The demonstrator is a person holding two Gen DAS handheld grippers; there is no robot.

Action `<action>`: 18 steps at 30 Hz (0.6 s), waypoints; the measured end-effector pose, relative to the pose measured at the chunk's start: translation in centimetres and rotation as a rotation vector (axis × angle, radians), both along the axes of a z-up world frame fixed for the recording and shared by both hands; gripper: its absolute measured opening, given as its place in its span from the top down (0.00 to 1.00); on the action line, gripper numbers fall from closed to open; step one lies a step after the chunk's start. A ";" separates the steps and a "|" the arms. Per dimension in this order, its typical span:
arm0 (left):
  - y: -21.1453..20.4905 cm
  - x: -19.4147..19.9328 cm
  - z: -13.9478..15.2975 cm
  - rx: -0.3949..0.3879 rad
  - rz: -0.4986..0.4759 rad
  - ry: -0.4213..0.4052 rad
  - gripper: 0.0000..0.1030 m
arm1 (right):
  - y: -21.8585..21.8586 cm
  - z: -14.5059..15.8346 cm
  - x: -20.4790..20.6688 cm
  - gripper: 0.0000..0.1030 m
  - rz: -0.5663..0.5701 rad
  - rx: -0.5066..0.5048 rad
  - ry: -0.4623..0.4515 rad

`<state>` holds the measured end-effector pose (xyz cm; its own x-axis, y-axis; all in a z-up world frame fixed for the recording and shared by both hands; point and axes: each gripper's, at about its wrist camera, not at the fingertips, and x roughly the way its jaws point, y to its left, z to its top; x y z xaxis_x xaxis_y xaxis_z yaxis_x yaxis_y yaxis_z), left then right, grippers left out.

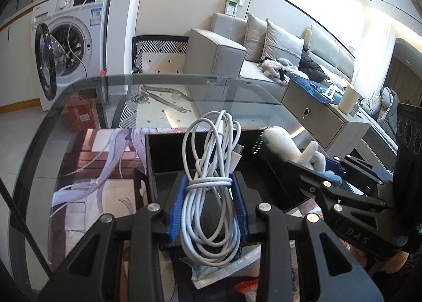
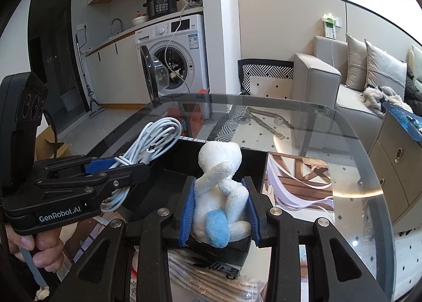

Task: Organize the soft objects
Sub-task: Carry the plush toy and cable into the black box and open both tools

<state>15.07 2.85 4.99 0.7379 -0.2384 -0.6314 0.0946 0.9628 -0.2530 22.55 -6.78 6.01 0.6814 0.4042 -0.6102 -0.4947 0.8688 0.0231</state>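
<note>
My left gripper (image 1: 209, 196) is shut on a coiled white cable (image 1: 211, 170) and holds it above a black open box (image 1: 168, 151) on the glass table. The cable (image 2: 155, 141) and left gripper (image 2: 126, 167) also show in the right wrist view. My right gripper (image 2: 220, 207) is shut on a white plush toy with a blue patch (image 2: 219, 183), held over the same black box (image 2: 253, 162). The plush toy (image 1: 287, 146) and right gripper (image 1: 327, 170) show at the right of the left wrist view.
The round glass table (image 2: 343, 144) carries a printed mat (image 1: 87, 170) under the box. Packaged items (image 2: 211, 275) lie near the front edge. A grey sofa (image 1: 224, 49), a cabinet (image 1: 316, 117) and a washing machine with its door open (image 1: 66, 38) stand beyond.
</note>
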 end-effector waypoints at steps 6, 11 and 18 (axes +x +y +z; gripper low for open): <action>0.1 0.5 -0.4 -0.016 0.027 0.031 0.68 | 0.1 -0.5 0.8 0.66 0.000 -0.006 0.020; -0.1 1.0 -0.7 -0.003 0.029 0.040 0.68 | 0.3 -0.6 1.6 0.66 -0.001 -0.009 0.026; 0.1 1.6 -1.3 -0.006 0.017 0.045 0.68 | 0.5 -1.3 1.9 0.66 -0.004 -0.028 0.029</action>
<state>16.64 2.99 3.71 0.7125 -0.2301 -0.6629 0.0663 0.9626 -0.2628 24.49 -6.26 4.66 0.6647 0.3843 -0.6407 -0.4908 0.8712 0.0133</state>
